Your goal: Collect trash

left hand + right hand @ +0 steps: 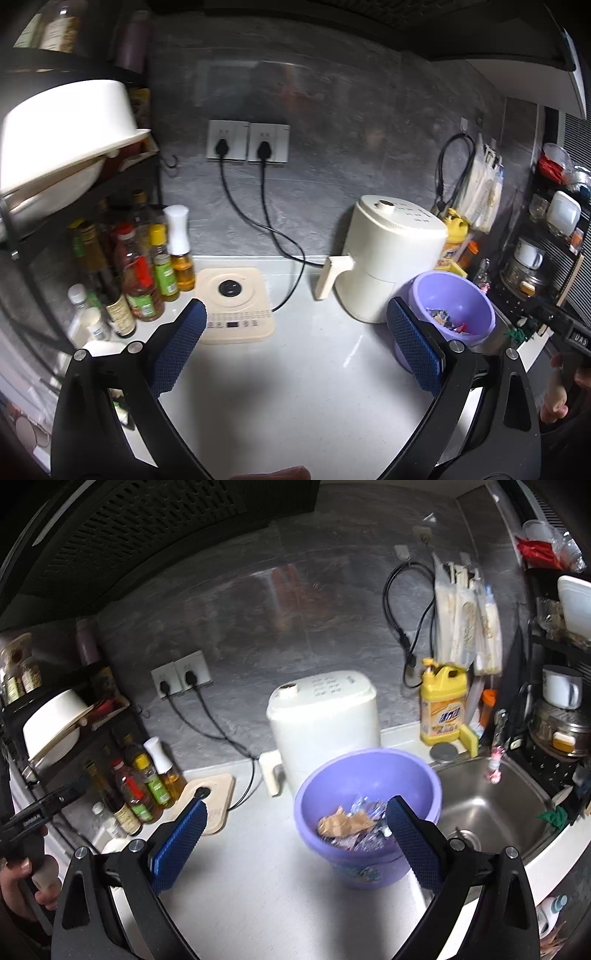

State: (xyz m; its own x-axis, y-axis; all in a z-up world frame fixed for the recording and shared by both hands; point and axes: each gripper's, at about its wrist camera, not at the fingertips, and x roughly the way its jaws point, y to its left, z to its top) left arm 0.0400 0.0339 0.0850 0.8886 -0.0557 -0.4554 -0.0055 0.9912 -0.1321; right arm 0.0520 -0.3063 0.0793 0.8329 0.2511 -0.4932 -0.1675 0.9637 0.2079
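Note:
A purple plastic bucket (pixel 369 786) stands on the white counter beside the sink, with crumpled wrappers and brown paper (pixel 351 825) inside. It also shows in the left wrist view (pixel 458 306), at the right. My right gripper (pixel 295 816) is open and empty, hovering just in front of and above the bucket. My left gripper (pixel 295 325) is open and empty above bare counter, left of the bucket.
A white air fryer (pixel 388 254) stands behind the bucket. A beige induction cooker (pixel 236 302) and sauce bottles (pixel 140 280) sit at the left under a black rack. A steel sink (pixel 491 812) lies right of the bucket, with yellow detergent (pixel 443 705) behind.

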